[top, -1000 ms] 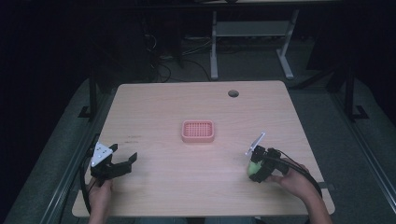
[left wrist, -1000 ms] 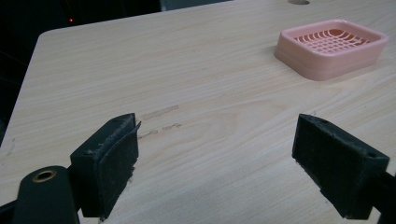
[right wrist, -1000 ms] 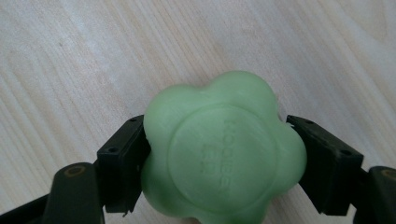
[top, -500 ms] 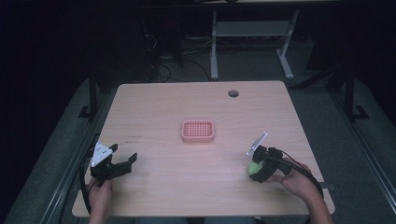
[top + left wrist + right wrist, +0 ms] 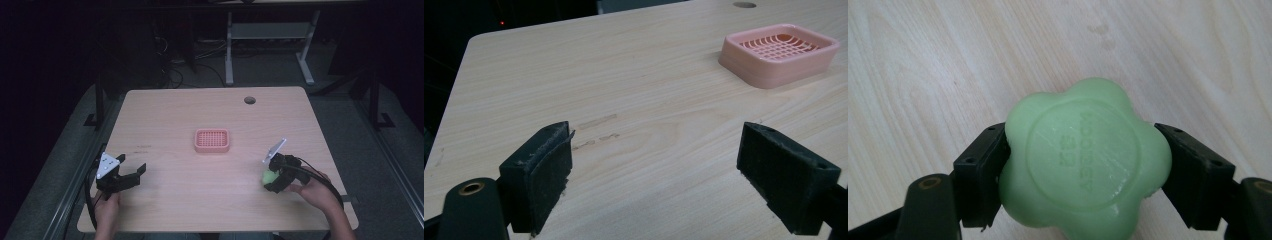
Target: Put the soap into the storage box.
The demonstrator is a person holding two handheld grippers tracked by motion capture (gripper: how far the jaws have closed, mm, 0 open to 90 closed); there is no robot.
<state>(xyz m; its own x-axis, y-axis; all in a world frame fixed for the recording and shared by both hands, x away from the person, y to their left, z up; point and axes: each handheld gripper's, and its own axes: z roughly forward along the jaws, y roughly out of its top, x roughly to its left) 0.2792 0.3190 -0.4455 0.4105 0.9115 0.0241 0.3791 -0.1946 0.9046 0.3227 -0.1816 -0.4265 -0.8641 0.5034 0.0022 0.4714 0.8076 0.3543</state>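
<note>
The green flower-shaped soap sits clamped between the right gripper's fingers near the worktop's right front edge; it looks hard, waxy and likely slippery, best held across opposite lobes. The pink soap dish waits mid-worktop; the left gripper's fingers gape wide, empty

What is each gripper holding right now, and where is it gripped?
The right gripper holds a green flower-shaped soap, its jaws pressing on two opposite side edges. The left gripper holds nothing, its jaws wide apart over the table.
</note>
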